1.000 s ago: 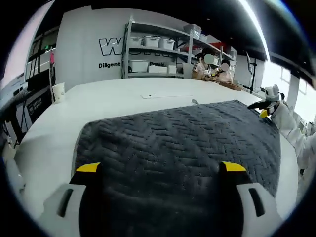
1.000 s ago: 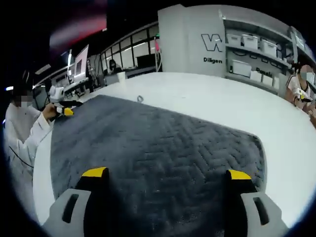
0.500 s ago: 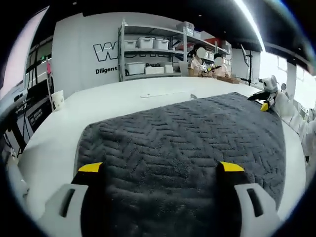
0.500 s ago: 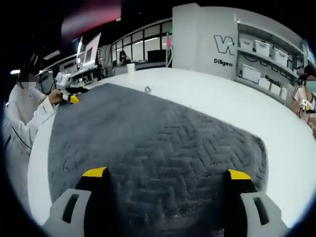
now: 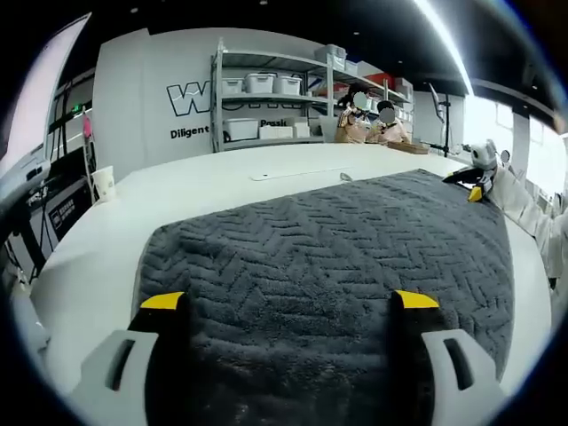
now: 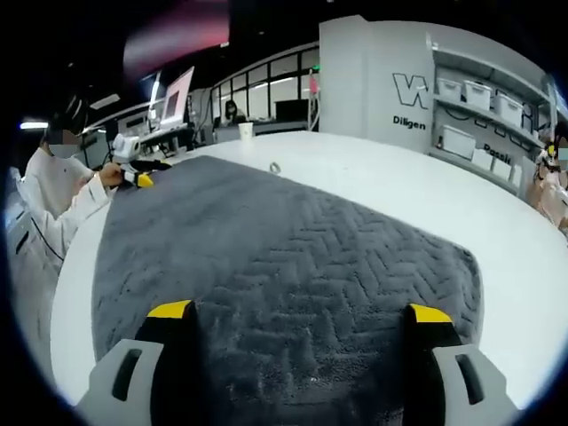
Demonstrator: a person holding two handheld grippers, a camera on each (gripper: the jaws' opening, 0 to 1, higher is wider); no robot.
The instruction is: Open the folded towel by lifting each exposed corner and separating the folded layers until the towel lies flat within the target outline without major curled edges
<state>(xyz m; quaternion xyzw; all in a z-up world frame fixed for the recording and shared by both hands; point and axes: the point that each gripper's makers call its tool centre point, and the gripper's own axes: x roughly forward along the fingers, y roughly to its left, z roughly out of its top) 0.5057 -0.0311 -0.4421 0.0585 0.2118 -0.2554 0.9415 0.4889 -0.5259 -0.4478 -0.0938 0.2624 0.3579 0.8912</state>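
Observation:
A dark grey towel (image 5: 328,248) with a herringbone weave lies spread on the white table (image 5: 204,182). In the left gripper view my left gripper (image 5: 288,302) stands open, its yellow-tipped jaws wide apart over the towel's near edge. My right gripper (image 5: 475,182) appears at the towel's far right corner, held by a person in a white sleeve. From the right gripper view the towel (image 6: 284,257) runs away to the left, and my right gripper (image 6: 300,312) is open over its near edge. The left gripper (image 6: 133,173) sits at the far left corner.
A paper cup (image 5: 104,184) stands near the table's left edge. Shelves with white bins (image 5: 266,106) and two seated people (image 5: 368,120) are behind the table. A small loop-like item (image 6: 275,167) lies on the table beside the towel's far edge. Monitors (image 6: 173,102) stand beyond.
Both views have shifted a little, so the cameras moved. The towel lies as before and both pairs of jaws keep the same wide gap.

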